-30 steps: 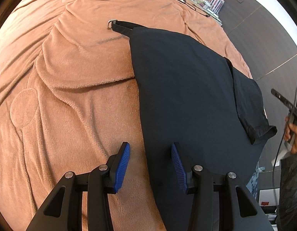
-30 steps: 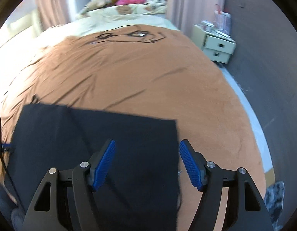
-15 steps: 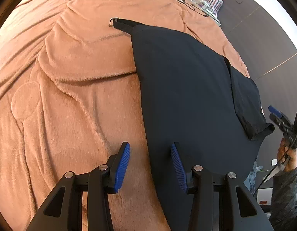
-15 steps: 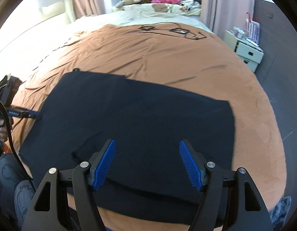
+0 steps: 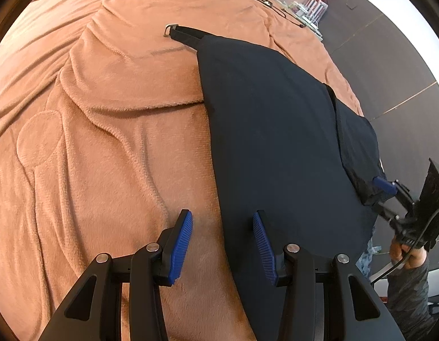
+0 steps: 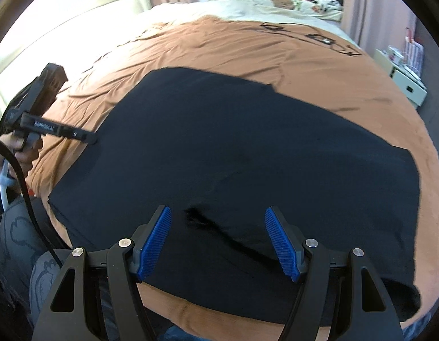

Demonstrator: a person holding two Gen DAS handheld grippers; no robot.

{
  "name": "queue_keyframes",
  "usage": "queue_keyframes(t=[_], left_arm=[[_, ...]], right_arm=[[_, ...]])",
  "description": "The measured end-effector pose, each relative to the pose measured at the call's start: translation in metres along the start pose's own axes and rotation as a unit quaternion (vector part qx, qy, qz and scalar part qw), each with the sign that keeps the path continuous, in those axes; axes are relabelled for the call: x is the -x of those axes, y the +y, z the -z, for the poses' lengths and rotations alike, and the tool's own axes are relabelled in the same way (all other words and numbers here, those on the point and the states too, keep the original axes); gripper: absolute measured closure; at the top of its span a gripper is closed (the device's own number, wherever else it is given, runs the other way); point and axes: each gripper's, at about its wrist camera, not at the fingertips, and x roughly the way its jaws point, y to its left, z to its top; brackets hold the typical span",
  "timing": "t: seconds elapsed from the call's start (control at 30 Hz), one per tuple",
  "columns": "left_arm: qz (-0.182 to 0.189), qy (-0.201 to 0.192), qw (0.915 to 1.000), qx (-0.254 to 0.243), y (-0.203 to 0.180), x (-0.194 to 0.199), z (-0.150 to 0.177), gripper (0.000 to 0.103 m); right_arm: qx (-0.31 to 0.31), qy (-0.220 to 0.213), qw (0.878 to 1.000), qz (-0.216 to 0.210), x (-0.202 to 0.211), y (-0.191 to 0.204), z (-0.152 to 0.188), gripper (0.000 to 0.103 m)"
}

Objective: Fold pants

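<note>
One pair of black pants [image 6: 248,147] lies flat on a bed's brown blanket [image 5: 105,130], reaching its near edge. A strap with a metal buckle [image 5: 169,29] pokes from the far corner. The left hand-held gripper [image 5: 222,233] is wide open, holding nothing, straddling the pants' left edge. The right hand-held gripper [image 6: 218,234] is wide open above a crease; contact with the cloth is unclear.
</note>
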Motion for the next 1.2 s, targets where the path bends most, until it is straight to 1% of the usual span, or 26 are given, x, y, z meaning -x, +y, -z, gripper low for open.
queue_keyframes(t=[0.07, 0.13, 0.17, 0.2, 0.23, 0.27, 0.33, 0.4, 0.53, 0.63, 0.73, 0.93, 1.03, 1.07, 1.2], left_arm=[[-0.001, 0.0, 1.0, 0.001, 0.003, 0.002, 0.001, 0.056], [-0.001, -0.001, 1.0, 0.003, 0.005, 0.005, 0.003, 0.056], [-0.001, -0.001, 1.0, 0.003, 0.005, 0.005, 0.003, 0.056], [-0.001, -0.001, 1.0, 0.004, 0.007, 0.007, 0.003, 0.056], [-0.001, -0.002, 1.0, 0.004, 0.007, 0.007, 0.004, 0.056], [-0.001, -0.002, 1.0, 0.005, 0.006, 0.007, 0.003, 0.056], [-0.002, -0.002, 1.0, 0.006, 0.006, 0.007, 0.002, 0.056], [-0.003, -0.002, 1.0, 0.005, 0.005, 0.007, 0.001, 0.056], [-0.006, -0.003, 1.0, 0.006, 0.003, 0.008, -0.001, 0.056], [-0.008, -0.004, 0.9999, 0.008, 0.003, 0.008, -0.002, 0.056], [-0.009, -0.007, 0.9999, 0.008, 0.001, 0.009, -0.005, 0.056], [-0.008, -0.012, 0.9999, 0.01, 0.003, 0.012, -0.01, 0.056], [-0.007, -0.012, 0.9999, 0.008, 0.005, 0.014, -0.01, 0.056], [-0.008, -0.012, 0.9999, 0.008, 0.005, 0.014, -0.01, 0.056], [-0.008, -0.013, 0.9999, 0.008, 0.008, 0.016, -0.009, 0.056]], right_arm=[[0.007, 0.008, 1.0, 0.002, -0.007, 0.003, -0.001, 0.035], [0.012, 0.019, 1.0, 0.012, -0.015, 0.004, -0.001, 0.035], [0.015, 0.023, 0.999, 0.017, -0.017, 0.003, 0.0, 0.037], [0.018, 0.028, 0.999, 0.021, -0.02, 0.002, 0.001, 0.046], [0.02, 0.034, 0.999, 0.025, -0.023, 0.003, 0.003, 0.06], [0.019, 0.041, 0.999, 0.031, -0.025, 0.0, 0.003, 0.068], [0.013, 0.047, 0.998, 0.037, -0.026, -0.007, 0.002, 0.083], [0.009, 0.04, 0.998, 0.04, -0.021, -0.015, -0.001, 0.091], [-0.011, 0.009, 0.999, 0.049, 0.004, -0.039, -0.015, 0.095], [-0.027, -0.006, 0.998, 0.06, 0.012, -0.052, -0.025, 0.095], [-0.053, -0.022, 0.996, 0.072, 0.024, -0.081, -0.033, 0.096], [-0.089, -0.035, 0.991, 0.091, 0.031, -0.118, -0.053, 0.097], [-0.108, -0.038, 0.989, 0.094, 0.034, -0.141, -0.063, 0.097], [-0.109, -0.038, 0.989, 0.097, 0.031, -0.137, -0.065, 0.097], [-0.12, -0.033, 0.986, 0.108, 0.025, -0.148, -0.073, 0.098]])
